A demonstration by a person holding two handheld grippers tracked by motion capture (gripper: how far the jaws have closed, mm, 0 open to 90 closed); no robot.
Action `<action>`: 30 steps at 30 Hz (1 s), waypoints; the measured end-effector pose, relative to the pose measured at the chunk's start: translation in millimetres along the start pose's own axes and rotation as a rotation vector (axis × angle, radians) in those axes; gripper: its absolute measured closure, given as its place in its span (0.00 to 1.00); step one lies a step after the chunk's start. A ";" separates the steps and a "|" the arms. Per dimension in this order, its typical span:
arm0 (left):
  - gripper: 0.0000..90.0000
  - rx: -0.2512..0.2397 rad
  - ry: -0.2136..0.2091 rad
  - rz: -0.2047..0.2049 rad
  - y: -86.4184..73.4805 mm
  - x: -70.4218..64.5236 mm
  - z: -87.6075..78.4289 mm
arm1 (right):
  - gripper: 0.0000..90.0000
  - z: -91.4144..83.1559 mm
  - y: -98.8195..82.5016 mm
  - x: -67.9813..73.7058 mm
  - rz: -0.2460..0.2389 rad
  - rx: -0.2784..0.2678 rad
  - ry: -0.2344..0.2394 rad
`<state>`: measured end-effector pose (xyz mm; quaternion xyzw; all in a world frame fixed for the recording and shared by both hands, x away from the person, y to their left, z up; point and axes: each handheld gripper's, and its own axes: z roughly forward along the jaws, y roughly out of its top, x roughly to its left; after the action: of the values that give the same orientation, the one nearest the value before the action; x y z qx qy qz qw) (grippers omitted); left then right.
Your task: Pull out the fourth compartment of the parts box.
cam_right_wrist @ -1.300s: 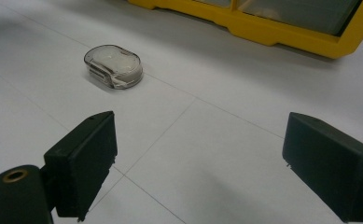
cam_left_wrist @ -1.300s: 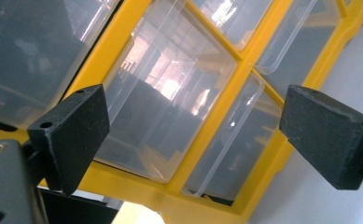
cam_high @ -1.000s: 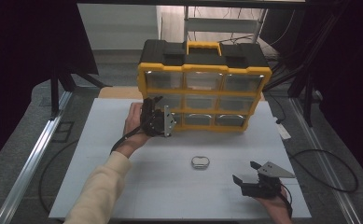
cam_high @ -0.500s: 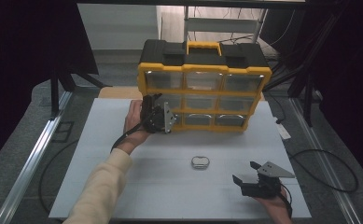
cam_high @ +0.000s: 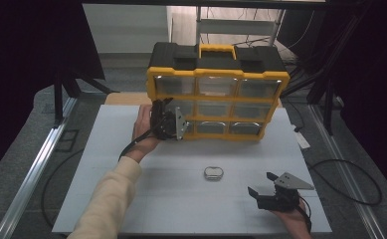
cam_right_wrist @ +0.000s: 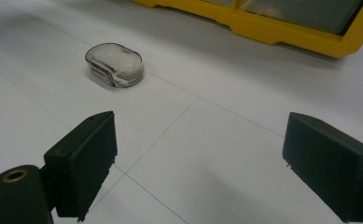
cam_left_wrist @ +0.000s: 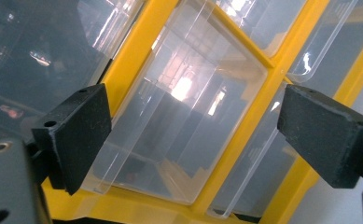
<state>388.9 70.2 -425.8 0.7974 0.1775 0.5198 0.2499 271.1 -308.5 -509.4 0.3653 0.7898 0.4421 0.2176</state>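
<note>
The organizer's point(cam_high: 216, 94) lower-left drawer fronts sit hidden behind the left claw point(cam_high: 167, 124).

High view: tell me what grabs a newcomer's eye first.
The yellow-and-black drawer organizer stands upright at the table's far edge, its clear drawers facing the person. The left tongs are open at its lower-left drawers. A small clear oval case lies alone on the white table, ahead of the open right tongs.

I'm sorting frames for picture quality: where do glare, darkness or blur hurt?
Left gripper view: bright glare on the clear plastic drawer of the yellow organizer, and the near black fingers are soft. High view: the surroundings are dark and the white table is evenly lit. Right gripper view: the small clear case is sharp.
</note>
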 end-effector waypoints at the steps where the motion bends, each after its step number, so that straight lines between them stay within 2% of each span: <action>1: 0.13 0.001 0.001 -0.004 0.2 0.2 0.2 | 0.12 0.0 0.0 0.0 0.001 0.000 0.000; 13: 0.17 0.009 0.040 0.025 1.1 -1.0 2.6 | 0.12 0.2 0.0 0.3 0.000 -0.002 0.000; 30: 0.42 0.013 0.136 0.078 -0.5 -2.9 -0.3 | 0.12 0.3 -0.1 0.5 -0.002 -0.001 0.000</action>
<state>387.5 69.1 -428.1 0.7682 0.1664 0.5808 0.2116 270.9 -307.9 -509.7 0.3646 0.7900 0.4420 0.2183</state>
